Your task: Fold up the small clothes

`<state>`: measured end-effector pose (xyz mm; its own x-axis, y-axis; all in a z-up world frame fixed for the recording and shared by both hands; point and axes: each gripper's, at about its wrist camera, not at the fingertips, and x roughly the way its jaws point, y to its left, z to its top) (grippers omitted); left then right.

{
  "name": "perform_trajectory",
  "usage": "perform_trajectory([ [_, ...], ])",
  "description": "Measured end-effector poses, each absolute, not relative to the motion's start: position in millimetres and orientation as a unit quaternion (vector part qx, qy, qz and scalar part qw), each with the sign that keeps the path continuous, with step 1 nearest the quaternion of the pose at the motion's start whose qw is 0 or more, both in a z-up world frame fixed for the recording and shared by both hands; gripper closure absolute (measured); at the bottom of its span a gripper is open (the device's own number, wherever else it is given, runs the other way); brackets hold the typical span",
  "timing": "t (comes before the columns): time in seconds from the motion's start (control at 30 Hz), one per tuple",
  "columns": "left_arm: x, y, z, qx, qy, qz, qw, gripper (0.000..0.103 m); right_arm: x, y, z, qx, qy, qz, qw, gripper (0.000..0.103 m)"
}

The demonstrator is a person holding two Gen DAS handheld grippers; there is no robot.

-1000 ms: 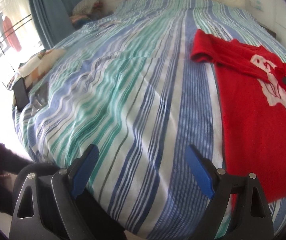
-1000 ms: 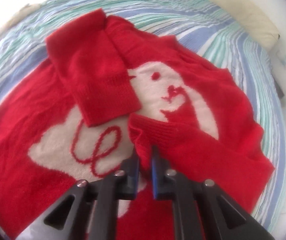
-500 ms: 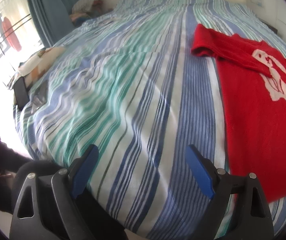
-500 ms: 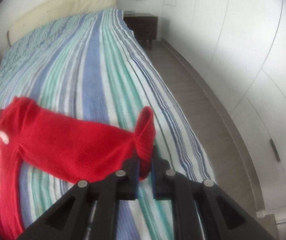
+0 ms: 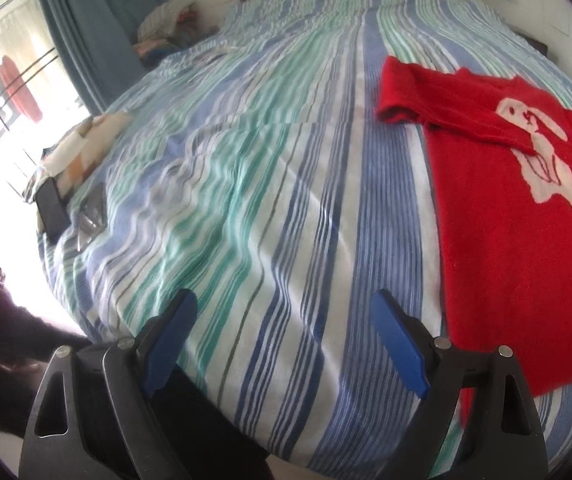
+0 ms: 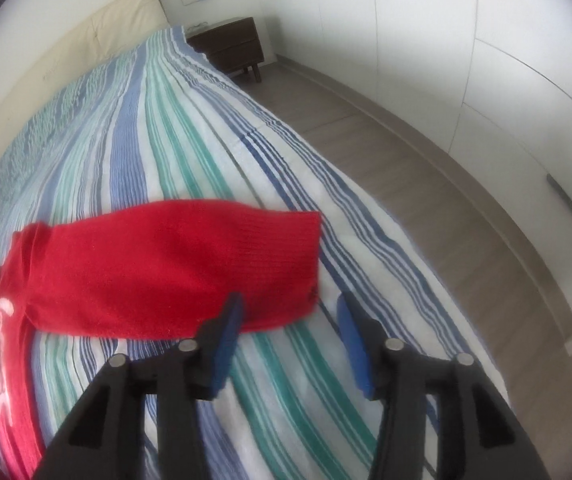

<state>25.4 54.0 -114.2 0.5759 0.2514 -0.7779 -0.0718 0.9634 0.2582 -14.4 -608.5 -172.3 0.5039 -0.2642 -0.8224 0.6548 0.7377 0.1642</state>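
Note:
A small red sweater (image 5: 518, 216) with a white figure lies flat on the striped bed (image 5: 269, 184), at the right in the left wrist view. One sleeve is folded across its chest. Its other sleeve (image 6: 173, 268) lies stretched out over the bed in the right wrist view. My right gripper (image 6: 290, 320) is open just in front of that sleeve's cuff, holding nothing. My left gripper (image 5: 281, 336) is open and empty over the bed's near edge, left of the sweater.
A dark nightstand (image 6: 229, 46) and wood floor (image 6: 426, 184) lie beyond the bed's right edge, with white wardrobe doors (image 6: 486, 48). A dark phone-like object (image 5: 51, 204) and papers (image 5: 81, 144) lie at the bed's left edge. A clothes pile (image 5: 165, 24) sits by the curtain.
My right gripper pulled the sleeve from the sweater's chest out to the side, then opened and let it go on the bed. The left gripper stayed put and open.

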Motion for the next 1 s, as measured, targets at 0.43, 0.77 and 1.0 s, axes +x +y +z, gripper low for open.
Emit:
perform_trajectory([
  [0.43,151,-149,-99,0.307,0.404,-0.224,0.832,0.009,-90,-444,-137,0.168,0.347,-0.169,0.907,0.035],
  [0.77,220,-172,-169,0.235,0.518,-0.197,0.798,0.084,-74,-389,-158,0.114,0.373,-0.102,0.915,0.035],
  [1.0,231,-39,-86,0.043,0.483,-0.121,0.866,0.096,-74,-386,-157,0.106,0.367,-0.103,0.918,0.035],
])
